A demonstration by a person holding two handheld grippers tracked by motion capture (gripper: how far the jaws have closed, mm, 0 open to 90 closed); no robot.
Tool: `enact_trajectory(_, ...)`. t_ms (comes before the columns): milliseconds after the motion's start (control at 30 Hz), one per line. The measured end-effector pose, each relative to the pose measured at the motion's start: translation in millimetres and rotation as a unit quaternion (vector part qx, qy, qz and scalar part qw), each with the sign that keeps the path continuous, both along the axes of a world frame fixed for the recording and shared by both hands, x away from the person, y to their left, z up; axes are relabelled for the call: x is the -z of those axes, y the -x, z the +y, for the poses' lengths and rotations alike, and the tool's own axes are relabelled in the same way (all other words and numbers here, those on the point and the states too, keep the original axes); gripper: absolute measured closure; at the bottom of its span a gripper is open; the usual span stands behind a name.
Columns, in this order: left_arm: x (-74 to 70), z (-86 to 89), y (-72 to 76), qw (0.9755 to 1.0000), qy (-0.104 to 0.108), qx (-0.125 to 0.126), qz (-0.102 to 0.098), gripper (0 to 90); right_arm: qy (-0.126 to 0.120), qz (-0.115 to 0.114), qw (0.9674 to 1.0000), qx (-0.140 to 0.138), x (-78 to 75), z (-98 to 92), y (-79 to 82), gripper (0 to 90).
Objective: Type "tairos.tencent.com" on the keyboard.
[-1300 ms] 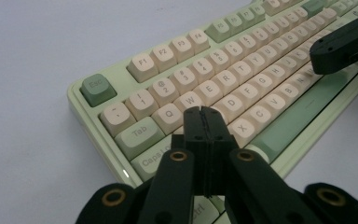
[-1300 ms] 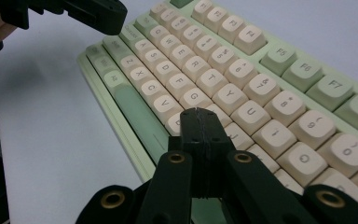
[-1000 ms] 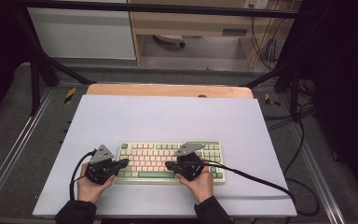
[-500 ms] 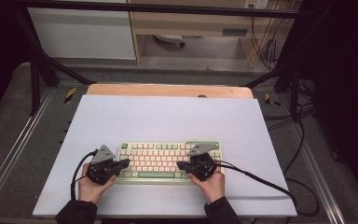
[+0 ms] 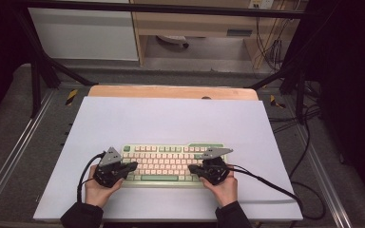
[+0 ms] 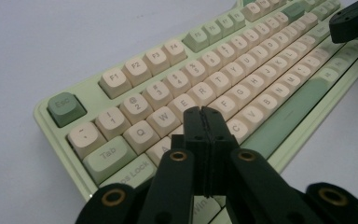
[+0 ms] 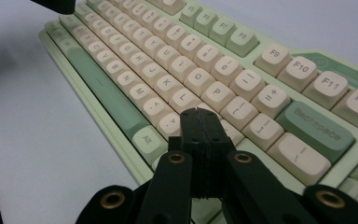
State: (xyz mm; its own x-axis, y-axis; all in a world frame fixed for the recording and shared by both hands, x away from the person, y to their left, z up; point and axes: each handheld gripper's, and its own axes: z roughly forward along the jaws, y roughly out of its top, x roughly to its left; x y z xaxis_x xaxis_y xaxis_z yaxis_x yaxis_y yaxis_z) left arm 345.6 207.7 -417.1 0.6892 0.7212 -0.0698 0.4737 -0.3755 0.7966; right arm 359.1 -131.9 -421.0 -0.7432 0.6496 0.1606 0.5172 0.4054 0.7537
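High view: keyboard (image 5: 171, 164) on white tabletop (image 5: 171, 118).
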Motion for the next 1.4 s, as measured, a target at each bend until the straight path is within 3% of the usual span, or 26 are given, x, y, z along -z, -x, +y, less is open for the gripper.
enact_trajectory(633, 3.1, -22.0, -1.2, 0.9997, -0.012, 0.02, 0.002, 90.0, -0.008, -0.003, 0.9999, 0.012, 0.8, -16.9, 2.6, 90.0)
enact_trajectory(1400, 13.1, -35.4, -0.8, 0.9989, -0.033, 0.032, 0.007, 90.0, -0.002, 0.0, 0.9999, 0.011, 3.9, -16.5, 2.3, 90.0)
